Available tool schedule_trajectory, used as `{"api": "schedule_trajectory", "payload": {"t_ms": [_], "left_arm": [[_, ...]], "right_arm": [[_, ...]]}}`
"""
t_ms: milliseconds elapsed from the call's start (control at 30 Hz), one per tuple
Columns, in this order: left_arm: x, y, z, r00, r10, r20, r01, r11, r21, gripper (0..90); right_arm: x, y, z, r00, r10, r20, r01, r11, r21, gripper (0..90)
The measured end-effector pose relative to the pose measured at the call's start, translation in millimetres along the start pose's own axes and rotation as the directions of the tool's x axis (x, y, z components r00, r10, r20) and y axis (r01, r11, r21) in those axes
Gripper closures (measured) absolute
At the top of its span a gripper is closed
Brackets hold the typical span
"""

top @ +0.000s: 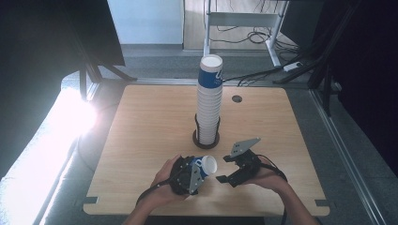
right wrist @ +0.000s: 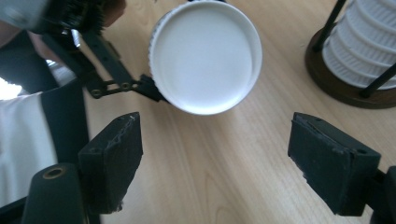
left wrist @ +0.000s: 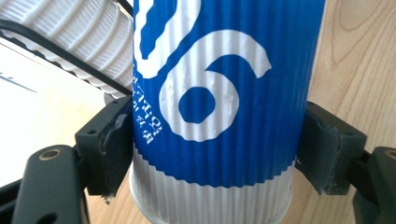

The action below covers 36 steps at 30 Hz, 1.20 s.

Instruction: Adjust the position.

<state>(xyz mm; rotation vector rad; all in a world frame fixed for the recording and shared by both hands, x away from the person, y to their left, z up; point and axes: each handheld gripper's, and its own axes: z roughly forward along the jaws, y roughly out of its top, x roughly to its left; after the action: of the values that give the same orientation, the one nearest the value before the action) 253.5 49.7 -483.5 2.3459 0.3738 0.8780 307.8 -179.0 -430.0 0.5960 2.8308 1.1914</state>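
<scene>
One blue-and-white paper cup (left wrist: pixel 219 93) lies clamped sideways in your left gripper (top: pixel 190 174), your right gripper (top: pixel 224 168) gapes beside it, and one cup stack (top: pixel 209 101) fills the holder (top: pixel 206 138).

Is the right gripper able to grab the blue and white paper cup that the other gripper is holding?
Probably yes: the right gripper is open, and the blue and white paper cup lies just ahead with bare table between.
</scene>
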Motion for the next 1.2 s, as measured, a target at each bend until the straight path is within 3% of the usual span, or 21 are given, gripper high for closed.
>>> {"api": "schedule_trajectory", "payload": {"t_ms": [167, 400, 567, 667, 700, 800, 867, 933, 1067, 1200], "left_arm": [[-4.0, 2.0, -0.2, 0.9993, 0.031, -0.019, -0.031, 0.9995, 0.004, 20.6], [-10.4, 5.4, 0.6, 0.9951, 0.079, -0.061, -0.079, 0.9969, 0.005, 20.5], [-16.0, 6.4, 3.8, 0.9913, 0.105, -0.080, -0.105, 0.9945, 0.006, 20.5], [-20.2, 7.1, 6.2, 0.9851, 0.135, -0.106, -0.135, 0.9908, 0.011, 20.6], [-21.1, 8.0, 5.8, 0.9784, 0.170, -0.117, -0.167, 0.9853, 0.037, 20.6], [-23.4, 9.6, 6.5, 0.9717, 0.201, -0.125, -0.196, 0.9794, 0.050, 20.5], [-25.6, 10.6, 7.7, 0.9750, 0.188, -0.119, -0.185, 0.9821, 0.035, 20.5], [-26.5, 12.0, 7.1, 0.9727, 0.201, -0.116, -0.198, 0.9794, 0.041, 20.5], [-29.4, 13.4, 7.3, 0.9741, 0.191, -0.120, -0.191, 0.9815, 0.013, 20.5], [-30.3, 15.4, 5.7, 0.9674, 0.217, -0.130, -0.216, 0.9761, 0.024, 20.5]], "right_arm": [[-3.0, 16.9, -7.4, 0.9980, 0.042, -0.047, -0.037, 0.995, 0.094, 18.1], [-3.8, 32.4, 1.3, 0.9946, 0.058, -0.087, -0.037, 0.974, 0.224, 17.4], [-3.4, 35.7, 13.4, 0.9937, 0.056, -0.097, -0.028, 0.962, 0.271, 16.6], [-3.8, 37.0, 21.3, 0.9931, 0.058, -0.102, -0.026, 0.957, 0.290, 16.4], [-4.2, 37.4, 23.2, 0.9929, 0.060, -0.103, -0.027, 0.955, 0.295, 16.4], [-4.4, 39.3, 28.4, 0.9924, 0.064, -0.106, -0.028, 0.950, 0.311, 16.3], [-4.8, 40.8, 32.1, 0.9926, 0.064, -0.103, -0.027, 0.946, 0.322, 16.4], [-5.6, 41.7, 34.8, 0.9925, 0.061, -0.106, -0.022, 0.943, 0.331, 16.5], [-6.3, 44.1, 40.4, 0.9900, 0.069, -0.123, -0.022, 0.937, 0.348, 17.7], [-7.2, 44.4, 47.0, 0.9884, 0.070, -0.134, -0.016, 0.929, 0.370, 19.6]]}}
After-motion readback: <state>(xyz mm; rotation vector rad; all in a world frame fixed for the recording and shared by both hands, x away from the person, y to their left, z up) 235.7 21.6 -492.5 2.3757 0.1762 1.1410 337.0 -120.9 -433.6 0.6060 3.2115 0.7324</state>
